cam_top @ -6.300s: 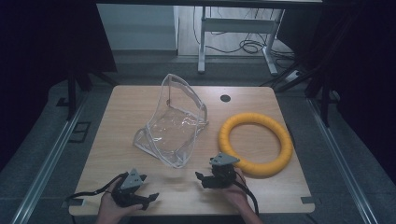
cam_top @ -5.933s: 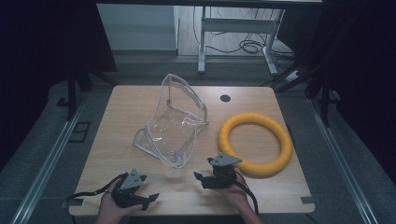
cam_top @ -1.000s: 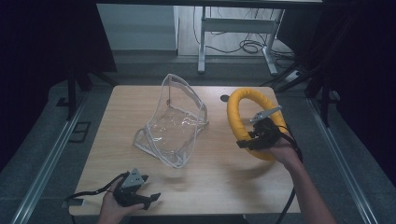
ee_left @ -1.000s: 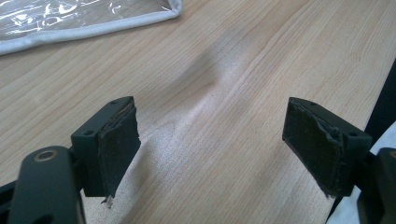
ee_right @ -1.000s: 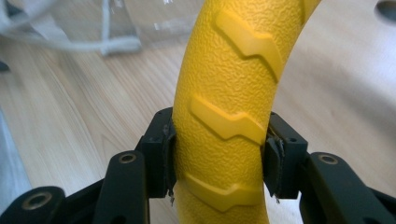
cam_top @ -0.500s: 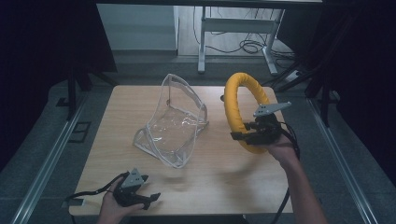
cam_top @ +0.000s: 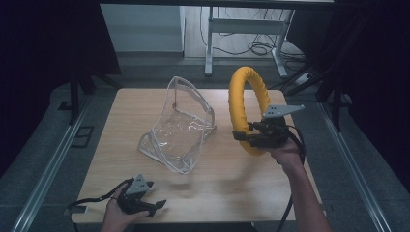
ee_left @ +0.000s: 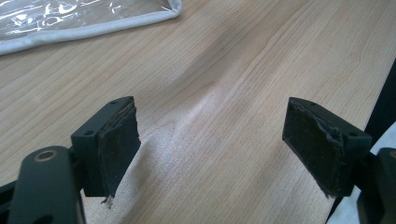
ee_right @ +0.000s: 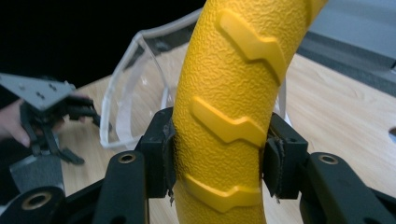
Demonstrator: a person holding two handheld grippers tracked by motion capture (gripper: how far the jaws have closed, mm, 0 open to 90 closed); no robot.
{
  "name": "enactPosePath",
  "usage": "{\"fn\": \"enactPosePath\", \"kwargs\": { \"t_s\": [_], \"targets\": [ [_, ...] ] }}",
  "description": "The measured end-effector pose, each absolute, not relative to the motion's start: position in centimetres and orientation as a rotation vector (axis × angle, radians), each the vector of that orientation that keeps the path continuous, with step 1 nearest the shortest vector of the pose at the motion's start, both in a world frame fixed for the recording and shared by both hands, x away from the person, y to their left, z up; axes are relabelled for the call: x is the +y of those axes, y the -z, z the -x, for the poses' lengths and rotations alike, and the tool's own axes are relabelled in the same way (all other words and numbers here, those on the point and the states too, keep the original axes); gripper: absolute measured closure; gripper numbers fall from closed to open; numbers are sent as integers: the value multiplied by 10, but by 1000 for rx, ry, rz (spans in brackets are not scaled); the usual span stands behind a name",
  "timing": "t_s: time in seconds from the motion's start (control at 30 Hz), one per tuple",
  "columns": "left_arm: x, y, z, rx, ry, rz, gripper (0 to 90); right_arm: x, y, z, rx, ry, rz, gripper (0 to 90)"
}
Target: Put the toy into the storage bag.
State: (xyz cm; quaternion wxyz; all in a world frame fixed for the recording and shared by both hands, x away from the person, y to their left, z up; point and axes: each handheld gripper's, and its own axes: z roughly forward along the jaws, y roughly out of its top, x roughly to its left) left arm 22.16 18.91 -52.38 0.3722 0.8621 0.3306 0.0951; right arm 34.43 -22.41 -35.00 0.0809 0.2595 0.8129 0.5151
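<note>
**Your right gripper holds the yellow ring up on its edge**

Your right gripper [cam_top: 247, 137] is pinching the big yellow foam ring with the bumpy skin [cam_top: 243, 104]. The two black pads [ee_right: 164, 151] press on the ring from both sides, low down on its loop. The ring stands upright and is off the light wooden table [cam_top: 227, 183]. Its top reaches up past the far edge of the table. From the right gripper view you can see raised zigzag stripes on the ring's skin.

The clear plastic bag with the pale grey trim [cam_top: 180, 130] sits just to the left of the ring, near it but not touching. The bag's mouth gapes open, and one side stands up while the rest lies on the table.

Your left gripper [cam_top: 153, 205] rests far from the ring, at the near left edge of the table. Its fingers [ee_left: 114, 144] are spread wide apart with nothing between them, just bare wood. A corner of the bag's trim [ee_left: 170, 9] shows beyond them.
</note>
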Motion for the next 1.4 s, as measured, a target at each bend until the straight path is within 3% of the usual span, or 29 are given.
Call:
{"fn": "enactPosePath", "kwargs": {
  "t_s": [1.4],
  "targets": [
    [188, 524, -223, 850, -236, -2209, 185, -188, 324, -339, 2269, -1907, -695, 517]
  ]
}}
